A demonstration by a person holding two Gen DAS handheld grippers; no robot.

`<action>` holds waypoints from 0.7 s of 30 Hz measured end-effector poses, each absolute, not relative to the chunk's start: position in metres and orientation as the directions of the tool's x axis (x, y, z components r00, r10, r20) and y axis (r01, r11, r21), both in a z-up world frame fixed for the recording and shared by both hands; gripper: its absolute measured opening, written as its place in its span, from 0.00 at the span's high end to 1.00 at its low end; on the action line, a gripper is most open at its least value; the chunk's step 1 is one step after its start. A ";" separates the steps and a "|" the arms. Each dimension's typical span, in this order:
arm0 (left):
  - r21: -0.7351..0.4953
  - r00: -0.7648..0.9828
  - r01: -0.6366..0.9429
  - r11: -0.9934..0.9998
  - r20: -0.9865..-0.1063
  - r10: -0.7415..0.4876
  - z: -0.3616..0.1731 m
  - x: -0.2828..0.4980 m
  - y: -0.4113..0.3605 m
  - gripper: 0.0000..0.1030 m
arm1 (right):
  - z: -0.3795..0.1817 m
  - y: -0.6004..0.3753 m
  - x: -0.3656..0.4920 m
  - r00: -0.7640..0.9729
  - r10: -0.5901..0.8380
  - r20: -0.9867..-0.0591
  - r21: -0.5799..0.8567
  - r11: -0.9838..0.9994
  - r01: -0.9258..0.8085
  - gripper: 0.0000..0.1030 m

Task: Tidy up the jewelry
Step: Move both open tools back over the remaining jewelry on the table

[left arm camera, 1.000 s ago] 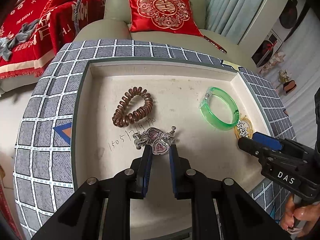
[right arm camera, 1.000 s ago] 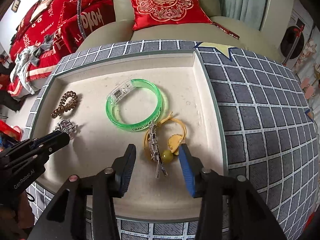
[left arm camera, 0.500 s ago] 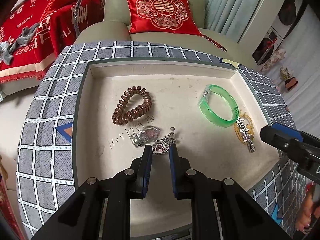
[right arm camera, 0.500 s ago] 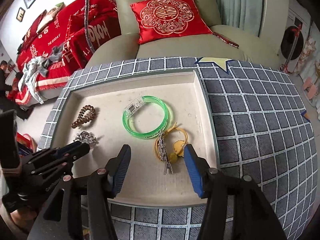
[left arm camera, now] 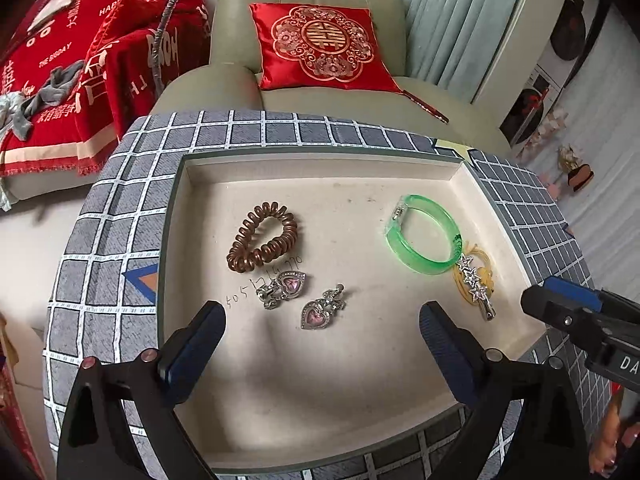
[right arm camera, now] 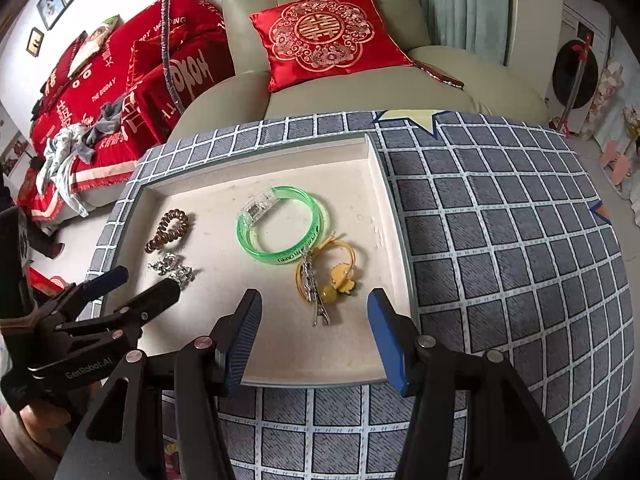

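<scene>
Tools (left arm camera: pixel 322 342) (right arm camera: pixel 314 338) both hover spread above tray (left arm camera: pixel 320 392), gripping nothing.

Place: a home living room was shown.
Seating: a pale green armchair (left arm camera: pixel 316 60) with a red embroidered cushion (left arm camera: pixel 324 48) was seen at top centre.
Upper left: red wedding blankets (right arm camera: pixel 100 80) and framed photos (right arm camera: pixel 52 0) were seen.
Foreground: a checked tablecloth (right arm camera: pixel 500 240) was spread.
</scene>
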State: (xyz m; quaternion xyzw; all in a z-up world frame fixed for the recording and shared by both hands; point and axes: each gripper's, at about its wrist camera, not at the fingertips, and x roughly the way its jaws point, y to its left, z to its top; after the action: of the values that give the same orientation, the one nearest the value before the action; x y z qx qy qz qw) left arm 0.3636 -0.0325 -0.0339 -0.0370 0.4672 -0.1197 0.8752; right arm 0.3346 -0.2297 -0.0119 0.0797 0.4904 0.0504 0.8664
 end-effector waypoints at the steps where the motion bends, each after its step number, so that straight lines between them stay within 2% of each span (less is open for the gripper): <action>1: -0.177 0.536 0.173 0.969 -0.808 -0.244 -0.034 0.363 -0.032 0.00 | -0.012 -0.230 0.333 0.511 0.166 -0.843 0.187 0.982 -0.010 0.43; 2: -0.178 0.537 0.171 0.969 -0.808 -0.243 -0.033 0.362 -0.030 0.00 | -0.012 -0.230 0.332 0.508 0.167 -0.845 0.187 0.982 -0.011 0.42; 4: -0.178 0.541 0.168 0.970 -0.806 -0.242 -0.031 0.358 -0.028 0.00 | -0.012 -0.229 0.328 0.504 0.172 -0.847 0.190 0.982 -0.016 0.26; 5: -0.175 0.544 0.171 0.970 -0.804 -0.241 -0.030 0.356 -0.028 0.00 | -0.011 -0.229 0.326 0.507 0.176 -0.844 0.194 0.981 -0.017 0.15; 12: -0.167 0.560 0.212 0.963 -0.787 -0.259 -0.019 0.328 -0.021 0.00 | -0.002 -0.240 0.305 0.547 0.226 -0.806 0.276 0.961 0.009 0.13; 21: -0.199 0.543 0.266 0.943 -0.777 -0.317 -0.008 0.279 -0.013 0.00 | 0.014 -0.240 0.272 0.585 0.207 -0.784 0.252 0.968 -0.005 0.13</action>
State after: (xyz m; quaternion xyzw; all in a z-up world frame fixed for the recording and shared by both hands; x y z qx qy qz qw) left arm 0.2786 -0.0133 -0.0076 -0.0286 0.4481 -0.1660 0.8780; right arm 0.2722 -0.2400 0.0140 0.1118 0.4517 0.0600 0.8831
